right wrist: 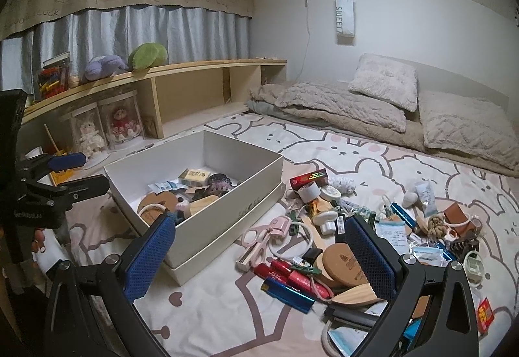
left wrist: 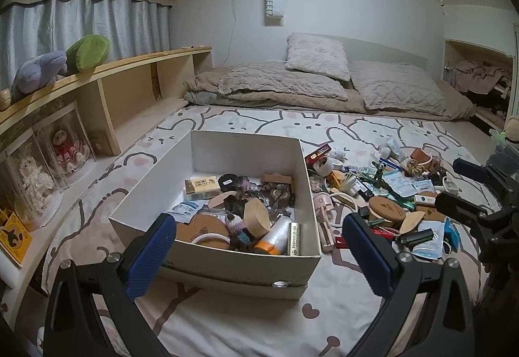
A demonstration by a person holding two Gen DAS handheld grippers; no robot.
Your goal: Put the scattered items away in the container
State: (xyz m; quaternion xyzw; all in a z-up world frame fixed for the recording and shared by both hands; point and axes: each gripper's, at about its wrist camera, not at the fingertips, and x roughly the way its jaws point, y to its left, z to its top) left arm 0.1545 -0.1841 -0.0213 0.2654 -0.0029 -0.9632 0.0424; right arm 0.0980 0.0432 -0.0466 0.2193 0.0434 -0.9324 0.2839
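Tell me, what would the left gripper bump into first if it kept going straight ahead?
Probably the white box: the left gripper is open and points at its near wall, though depth is hard to judge.

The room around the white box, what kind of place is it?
Most likely a bedroom: grey quilted pillows lie on folded beige bedding on a low sleeping platform covered by a pink bunny-print sheet, with plush toys on a wooden shelf.
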